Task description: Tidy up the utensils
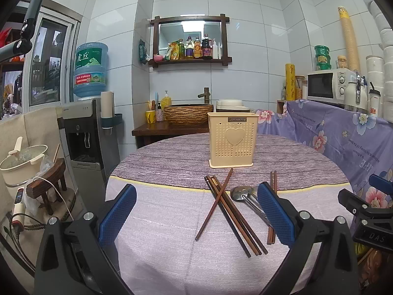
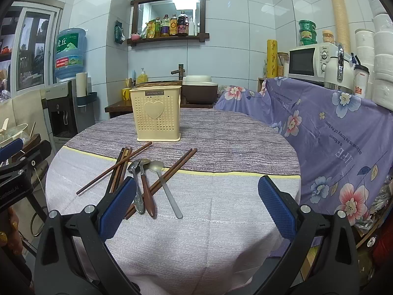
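A cream perforated utensil holder (image 1: pixel 232 140) (image 2: pixel 157 114) with a heart on its front stands upright on the far part of the round table. In front of it lie several dark and brown chopsticks (image 1: pixel 231 211) (image 2: pixel 115 169), crossed over one another. Beside them lie metal spoons (image 1: pixel 245 196) (image 2: pixel 137 186), one with a brown handle (image 2: pixel 147 196) and one pale (image 2: pixel 167 186). My left gripper (image 1: pixel 196 218) is open above the near table, empty, with the chopsticks between its fingers in the view. My right gripper (image 2: pixel 196 211) is open and empty, right of the utensils.
The table (image 1: pixel 172 245) wears a purple and white cloth (image 2: pixel 208 233). The other gripper (image 1: pixel 368 211) shows at the right edge. A floral-covered counter (image 2: pixel 331 127) with a microwave (image 2: pixel 312 61) is at the right; a water dispenser (image 1: pixel 83 132) and a stool with a pot (image 1: pixel 24 162) at the left.
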